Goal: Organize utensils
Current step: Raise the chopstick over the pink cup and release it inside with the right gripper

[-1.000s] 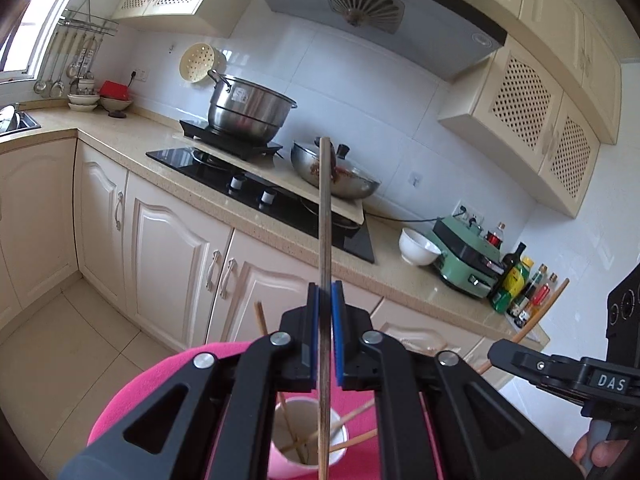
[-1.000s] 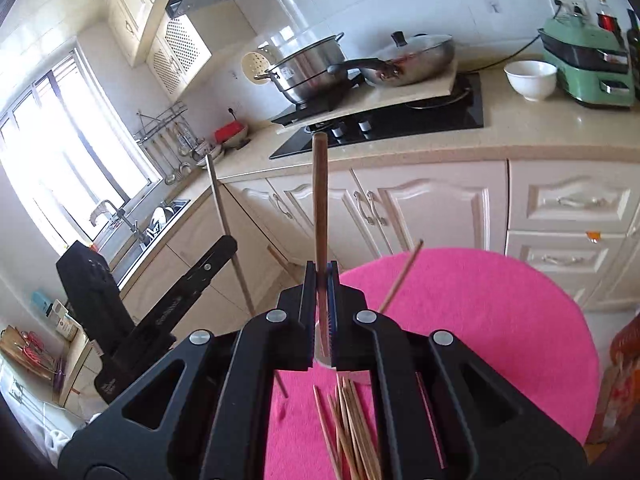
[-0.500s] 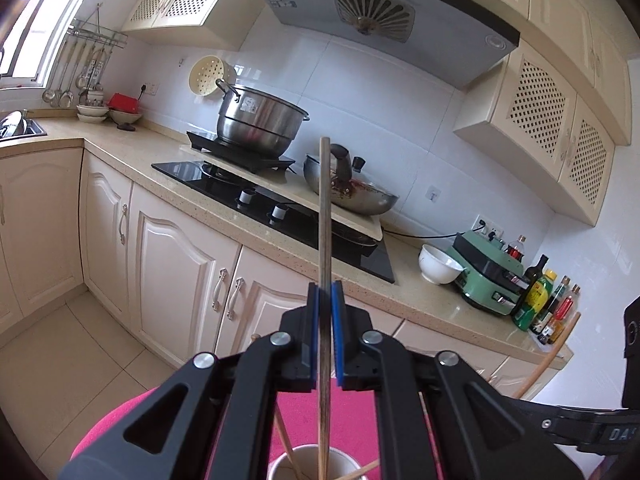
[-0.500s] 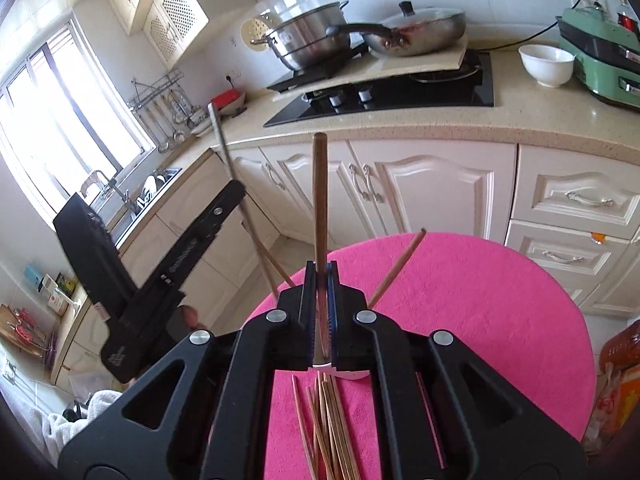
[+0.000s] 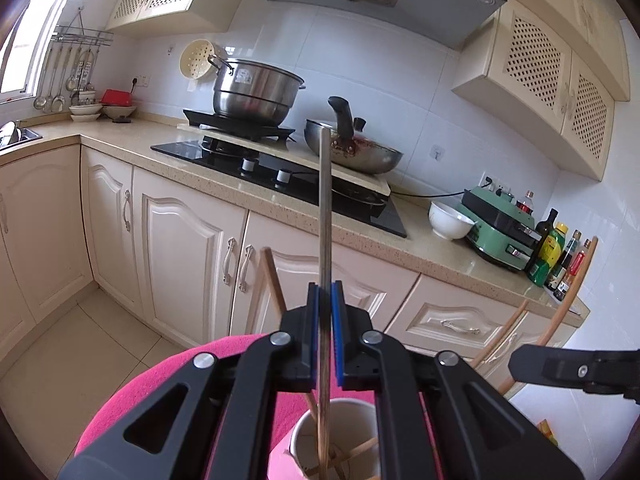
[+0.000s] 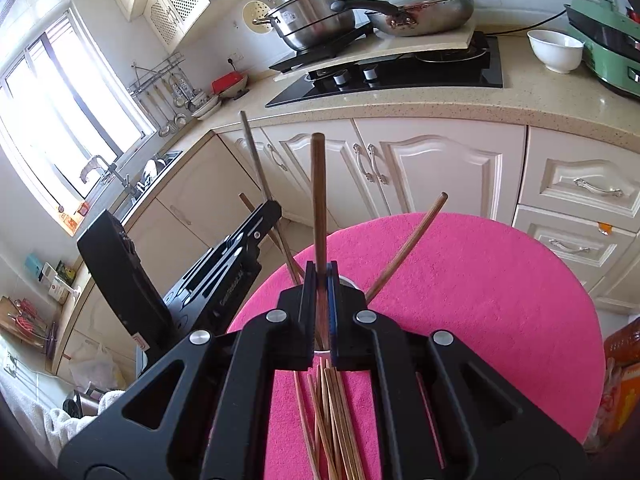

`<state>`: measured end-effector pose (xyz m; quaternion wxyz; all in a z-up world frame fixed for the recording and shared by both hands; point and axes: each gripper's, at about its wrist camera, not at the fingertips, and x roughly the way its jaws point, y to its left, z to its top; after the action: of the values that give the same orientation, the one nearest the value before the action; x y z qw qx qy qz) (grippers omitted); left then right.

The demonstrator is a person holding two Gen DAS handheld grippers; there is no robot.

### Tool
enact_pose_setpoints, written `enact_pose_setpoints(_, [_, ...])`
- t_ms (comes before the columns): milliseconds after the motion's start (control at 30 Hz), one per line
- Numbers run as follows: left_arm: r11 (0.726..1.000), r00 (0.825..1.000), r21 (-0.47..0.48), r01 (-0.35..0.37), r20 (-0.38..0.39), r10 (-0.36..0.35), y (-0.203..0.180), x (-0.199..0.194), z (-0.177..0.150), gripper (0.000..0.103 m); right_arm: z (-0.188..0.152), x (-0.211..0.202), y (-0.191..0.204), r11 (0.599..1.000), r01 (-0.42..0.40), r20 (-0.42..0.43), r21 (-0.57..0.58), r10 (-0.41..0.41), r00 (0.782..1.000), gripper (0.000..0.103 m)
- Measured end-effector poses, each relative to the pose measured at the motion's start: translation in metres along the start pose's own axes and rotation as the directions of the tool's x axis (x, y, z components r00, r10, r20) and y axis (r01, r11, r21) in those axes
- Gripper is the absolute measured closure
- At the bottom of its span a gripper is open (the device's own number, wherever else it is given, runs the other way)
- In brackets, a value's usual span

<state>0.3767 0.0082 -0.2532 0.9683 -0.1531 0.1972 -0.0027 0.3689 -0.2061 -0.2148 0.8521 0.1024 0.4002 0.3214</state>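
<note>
**Both grippers pinching chopsticks at the cup**

My left gripper (image 5: 325,336) has its blue pads pressed onto a thin grey chopstick (image 5: 325,216), held upright, with its lower end inside the white paper cup (image 5: 298,438) just below the jaws. The cup stands on the round pink mat (image 5: 132,400) at its near-left part and already holds several wooden chopsticks; one leans out to the left (image 5: 272,276).

My right gripper (image 6: 320,308) is clamped on a dark brown chopstick (image 6: 319,200), which also stands upright above the same cup; only a sliver of the cup's rim (image 6: 347,280) shows behind the jaws in the right wrist view. Another brown stick (image 6: 412,240) leans out of the cup to the right. On the mat, nearer to me than the cup, lies a loose bundle of wooden chopsticks (image 6: 332,420), fanned slightly.

Beyond the mat, far across the floor, runs the kitchen counter (image 6: 440,100) with a stove, a steel pot and a pan.
</note>
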Motion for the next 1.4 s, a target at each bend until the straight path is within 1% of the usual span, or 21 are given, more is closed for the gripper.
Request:
enact_pose_setpoints(100, [1.0, 1.0, 0.003, 0.011, -0.011, -0.011, 0.0, -0.005, -0.003, 0.097, -0.002, 0.0, 0.0, 1.0, 0.003, 0.0, 0.007, -0.003, 1.0, 0.098])
enact_pose_setpoints(300, [1.0, 0.998, 0.008, 0.026, -0.058, -0.026, 0.005, -0.015, -0.014, 0.097, -0.009, 0.005, 0.001, 1.0, 0.01, -0.011, 0.018, -0.01, 1.0, 0.098])
enact_pose_setpoints(633, [0.998, 0.988, 0.028, 0.06, -0.147, -0.055, 0.002, -0.027, -0.028, 0.096, -0.017, 0.014, 0.001, 0.999, 0.027, -0.035, 0.033, -0.026, 0.999, 0.097])
enact_pose_setpoints(667, [0.998, 0.986, 0.026, 0.058, -0.155, -0.053, 0.002, -0.028, -0.029, 0.095, -0.017, 0.014, 0.002, 0.999, 0.028, -0.035, 0.034, -0.027, 0.999, 0.097])
enact_pose_setpoints(700, [0.998, 0.985, 0.021, 0.056, -0.166, -0.052, 0.003, -0.028, -0.03, 0.088, -0.017, 0.015, 0.002, 0.999, 0.03, -0.035, 0.035, -0.029, 0.999, 0.097])
enact_pose_setpoints(733, [0.998, 0.984, 0.016, 0.054, -0.174, -0.05, 0.003, -0.028, -0.031, 0.078, -0.017, 0.015, 0.002, 0.999, 0.032, -0.037, 0.037, -0.031, 0.999, 0.097])
enact_pose_setpoints(833, [0.999, 0.981, 0.009, 0.037, -0.19, -0.034, 0.004, -0.03, -0.033, 0.076, -0.02, 0.016, 0.001, 0.998, 0.039, -0.037, 0.047, -0.037, 0.999, 0.097])
enact_pose_setpoints(900, [0.999, 0.978, 0.015, 0.036, -0.205, -0.032, 0.004, -0.032, -0.034, 0.071, -0.022, 0.017, 0.0, 0.998, 0.043, -0.041, 0.052, -0.041, 0.998, 0.097])
enact_pose_setpoints(1067, [1.0, 0.974, 0.016, 0.021, -0.224, -0.016, 0.007, -0.038, -0.036, 0.068, -0.029, 0.019, 0.001, 0.997, 0.054, -0.044, 0.064, -0.051, 0.998, 0.097])
enact_pose_setpoints(1300, [1.0, 0.968, 0.016, 0.0, -0.251, 0.004, 0.014, -0.047, -0.036, 0.067, -0.035, 0.026, 0.0, 0.994, 0.068, -0.054, 0.084, -0.064, 0.997, 0.097])
enact_pose_setpoints(1400, [1.0, 0.962, 0.01, -0.012, -0.274, 0.015, 0.02, -0.05, -0.037, 0.066, -0.038, 0.027, -0.002, 0.992, 0.075, -0.054, 0.103, -0.07, 0.996, 0.097])
